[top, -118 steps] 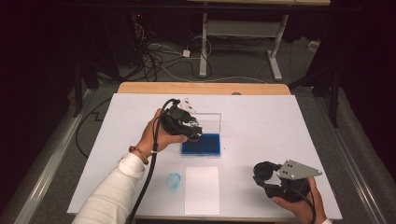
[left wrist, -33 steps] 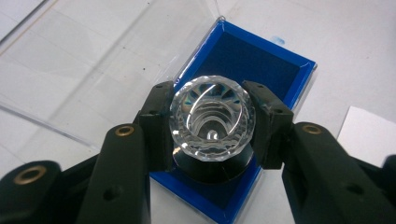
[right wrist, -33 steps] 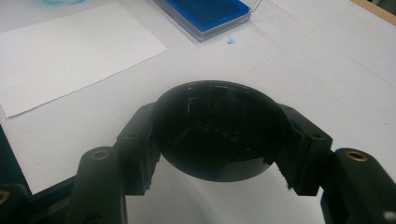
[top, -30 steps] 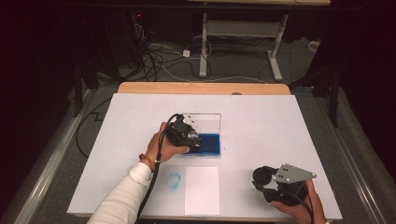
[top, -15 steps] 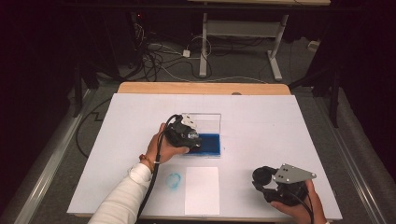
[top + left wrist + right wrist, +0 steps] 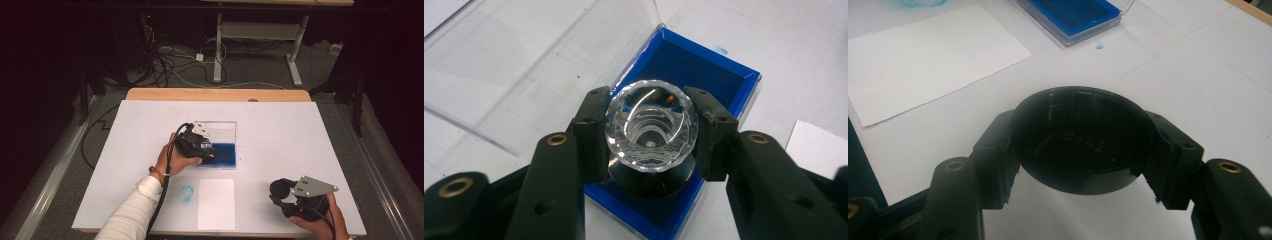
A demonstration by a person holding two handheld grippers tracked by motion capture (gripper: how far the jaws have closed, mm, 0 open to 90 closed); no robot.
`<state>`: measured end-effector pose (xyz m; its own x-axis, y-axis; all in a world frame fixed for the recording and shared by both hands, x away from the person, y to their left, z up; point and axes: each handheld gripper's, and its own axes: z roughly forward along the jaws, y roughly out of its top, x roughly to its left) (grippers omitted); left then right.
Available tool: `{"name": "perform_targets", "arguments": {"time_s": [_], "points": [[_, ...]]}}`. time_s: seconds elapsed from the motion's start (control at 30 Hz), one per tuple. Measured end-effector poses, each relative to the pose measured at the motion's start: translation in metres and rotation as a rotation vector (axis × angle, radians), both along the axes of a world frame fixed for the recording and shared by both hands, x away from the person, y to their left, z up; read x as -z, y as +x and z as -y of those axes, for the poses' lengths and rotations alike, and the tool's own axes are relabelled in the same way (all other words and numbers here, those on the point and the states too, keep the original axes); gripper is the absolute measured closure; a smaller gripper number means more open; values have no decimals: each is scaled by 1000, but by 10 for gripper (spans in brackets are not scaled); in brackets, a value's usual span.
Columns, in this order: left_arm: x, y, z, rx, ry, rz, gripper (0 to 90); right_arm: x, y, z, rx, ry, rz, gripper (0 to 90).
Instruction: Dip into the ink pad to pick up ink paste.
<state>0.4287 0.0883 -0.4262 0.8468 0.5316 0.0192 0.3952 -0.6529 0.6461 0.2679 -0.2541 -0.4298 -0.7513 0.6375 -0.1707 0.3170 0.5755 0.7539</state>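
High view places the left hand-held gripper (image 6: pixel 206 150) over the blue ink pad (image 6: pixel 224 155) near the middle of the bench (image 6: pixel 300 135), its clear lid (image 6: pixel 220 131) standing open toward the far edge. We find its jaws clamped on a faceted crystal-handled stamp (image 6: pixel 651 125), whose dark base sits on or just above the pad's felt; contact cannot be confirmed. The right hand-held gripper (image 6: pixel 285 195), by the near right corner, is closed around a round black cap (image 6: pixel 1083 137) held above the surface. A white paper sheet (image 6: pixel 216 202) lies at the near edge, with a blue ink smudge (image 6: pixel 186 193) just left of it.

Risks, in our judgement: the smooth crystal may slip or twist in the pads when lifted; an uneven press would ink the base patchily; a careless lift could drag the light pad or strike its lid; a drip in transit would add stains like the existing smudge
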Motion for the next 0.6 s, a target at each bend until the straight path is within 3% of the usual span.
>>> {"name": "perform_targets", "arguments": {"time_s": [0.6], "points": [[-1, -1, 1, -1, 10, 1, 544, 0, 1, 1, 4, 4, -1, 388]]}}
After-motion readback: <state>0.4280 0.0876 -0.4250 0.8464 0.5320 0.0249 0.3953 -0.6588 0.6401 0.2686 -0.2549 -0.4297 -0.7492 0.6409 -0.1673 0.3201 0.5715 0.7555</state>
